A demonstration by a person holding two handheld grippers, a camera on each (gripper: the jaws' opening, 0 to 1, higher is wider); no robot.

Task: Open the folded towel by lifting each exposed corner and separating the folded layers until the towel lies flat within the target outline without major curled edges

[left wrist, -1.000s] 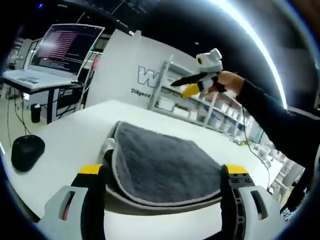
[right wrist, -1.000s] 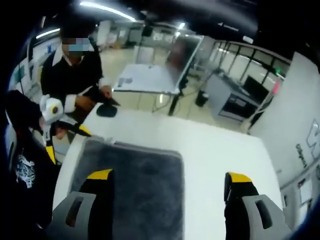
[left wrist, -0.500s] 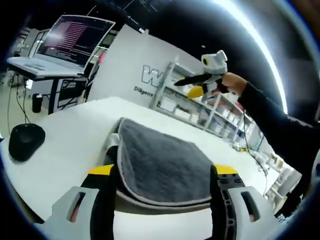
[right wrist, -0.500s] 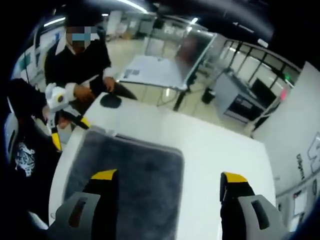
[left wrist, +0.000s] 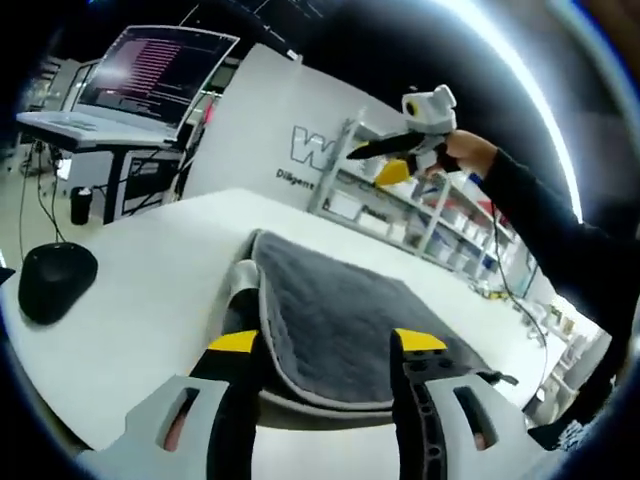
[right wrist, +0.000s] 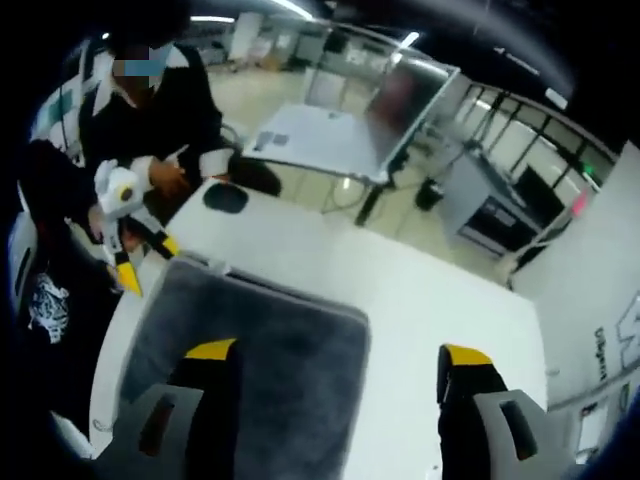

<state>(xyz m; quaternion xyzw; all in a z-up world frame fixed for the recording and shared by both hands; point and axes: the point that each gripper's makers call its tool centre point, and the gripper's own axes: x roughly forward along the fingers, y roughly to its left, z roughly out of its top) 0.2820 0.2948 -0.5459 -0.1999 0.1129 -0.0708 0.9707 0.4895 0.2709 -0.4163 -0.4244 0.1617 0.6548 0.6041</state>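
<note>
**Towel still folded, both grippers poised above it**

The towel (left wrist: 340,320) lies folded on the white table (left wrist: 140,270), grey layers stacked, no corner lifted yet. This looks like the approach step; next, one corner must be pinched and peeled back. The left gripper (left wrist: 325,350) hovers low over the near edge, jaws apart, empty. Farther off, the right gripper (right wrist: 335,360) hangs higher, spread wide, grasping nothing.

The folded grey towel (left wrist: 340,320) lies on the white tabletop (left wrist: 150,270), its near curved edge lying between the yellow-tipped fingers (left wrist: 233,343) of the left gripper (left wrist: 325,342), which stand apart. Beyond the towel, the right gripper (left wrist: 395,160) is held aloft by a dark-sleeved arm. A black mouse (left wrist: 55,283) sits left of the towel, a monitor (left wrist: 150,65) farther back
</note>
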